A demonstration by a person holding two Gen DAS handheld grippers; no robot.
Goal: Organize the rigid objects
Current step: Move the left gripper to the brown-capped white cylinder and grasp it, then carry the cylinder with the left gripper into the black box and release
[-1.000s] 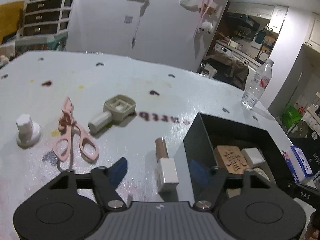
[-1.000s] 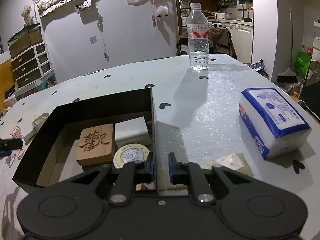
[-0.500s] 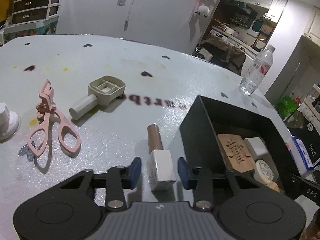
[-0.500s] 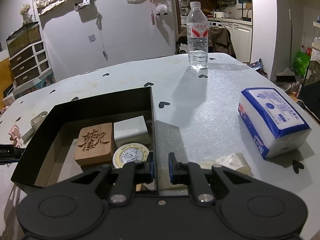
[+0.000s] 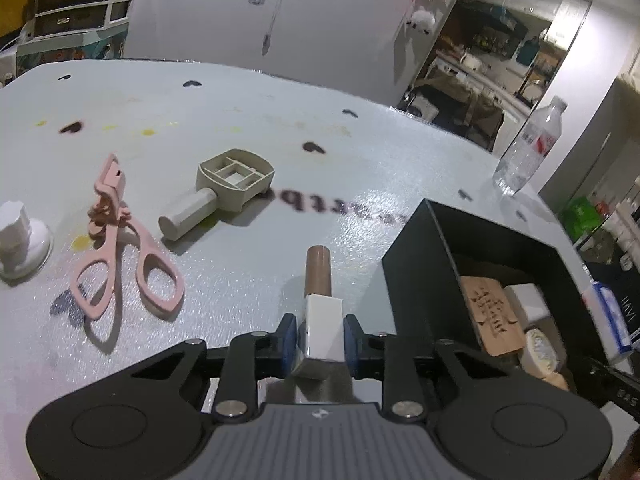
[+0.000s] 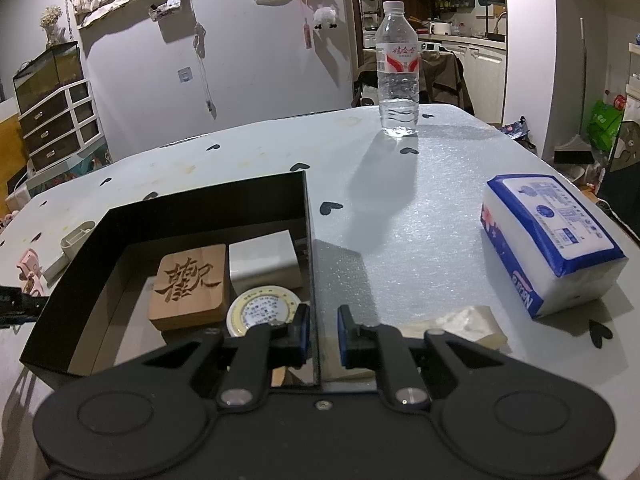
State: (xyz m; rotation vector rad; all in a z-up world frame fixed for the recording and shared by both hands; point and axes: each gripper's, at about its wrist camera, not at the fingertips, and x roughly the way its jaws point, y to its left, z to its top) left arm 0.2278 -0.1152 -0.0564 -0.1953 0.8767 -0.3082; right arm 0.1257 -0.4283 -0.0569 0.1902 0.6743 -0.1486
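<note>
A brown tube with a white square cap (image 5: 322, 320) lies on the white table, just left of the black box (image 5: 412, 264). My left gripper (image 5: 320, 340) is closing, and its blue pads press on both sides of the white cap. In the right wrist view the black box (image 6: 200, 208) holds a carved wooden block (image 6: 188, 284), a white block (image 6: 264, 260) and a round tin (image 6: 262, 308). My right gripper (image 6: 322, 332) straddles the box's near right wall, jaws nearly together on it.
A pink eyelash curler (image 5: 120, 240), a beige handled tray piece (image 5: 228, 188) and a white knob (image 5: 18, 236) lie left of the tube. A water bottle (image 6: 397, 72) stands at the far edge. A tissue pack (image 6: 548, 240) and crumpled wrap (image 6: 460, 324) sit right of the box.
My left gripper came forward and down over the tube, and its jaws went from wide apart to closed on the white cap. The right gripper and the box stayed put.
</note>
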